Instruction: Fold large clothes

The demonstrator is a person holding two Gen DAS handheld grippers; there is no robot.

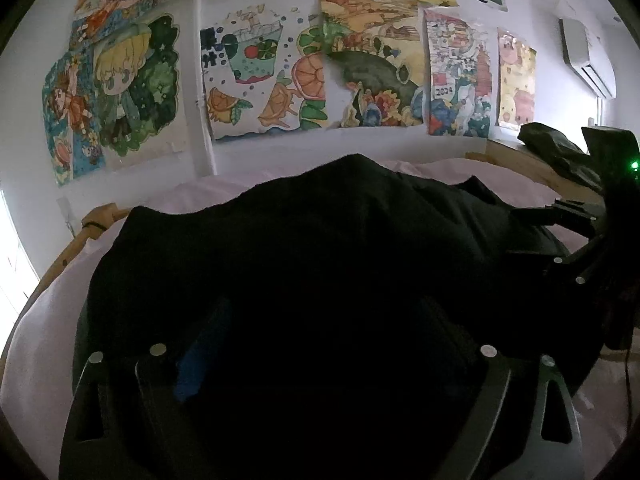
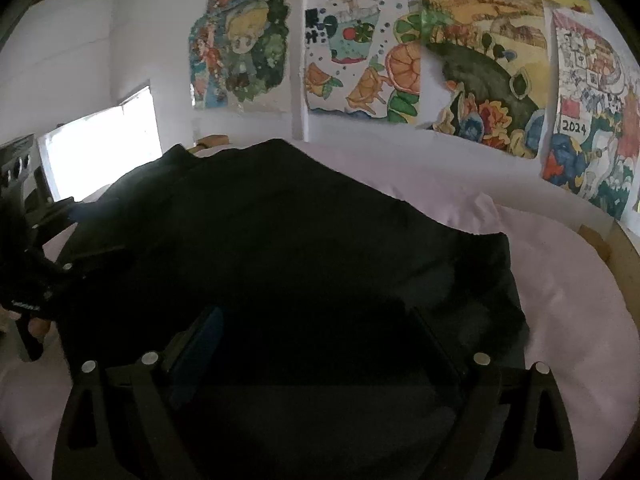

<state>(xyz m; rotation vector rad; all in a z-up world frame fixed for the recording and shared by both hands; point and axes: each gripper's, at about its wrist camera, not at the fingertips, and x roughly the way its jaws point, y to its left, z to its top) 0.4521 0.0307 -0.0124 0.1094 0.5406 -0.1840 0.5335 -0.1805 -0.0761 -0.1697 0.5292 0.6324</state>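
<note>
The black garment (image 1: pixel 304 248) lies in a heap on the pale pink sheet (image 1: pixel 48 320), spread across most of the bed in front of a wall of drawings (image 1: pixel 256 72). In the right wrist view its far edge (image 2: pixel 400 208) runs unevenly across the sheet, so it reads as laid over on itself but not yet squared.

The left gripper (image 1: pixel 320 336) stands with its jaws wide apart just above the cloth, and no fold is pinched between its fingers (image 1: pixel 200 356). The right gripper (image 2: pixel 316 336) is the same: jaws spread, cloth below and between them, nothing pressed. Each gripper shows at the edge of the other's view, so the 2 work side by side over the near edge.

My judgement: 1 fold has been laid down and let go, and the step in hand is the pause between folds. The next move calls for finding 2 fresh corners or an edge, hard to pick out on dark cloth, and closing on a single layer each.
</note>
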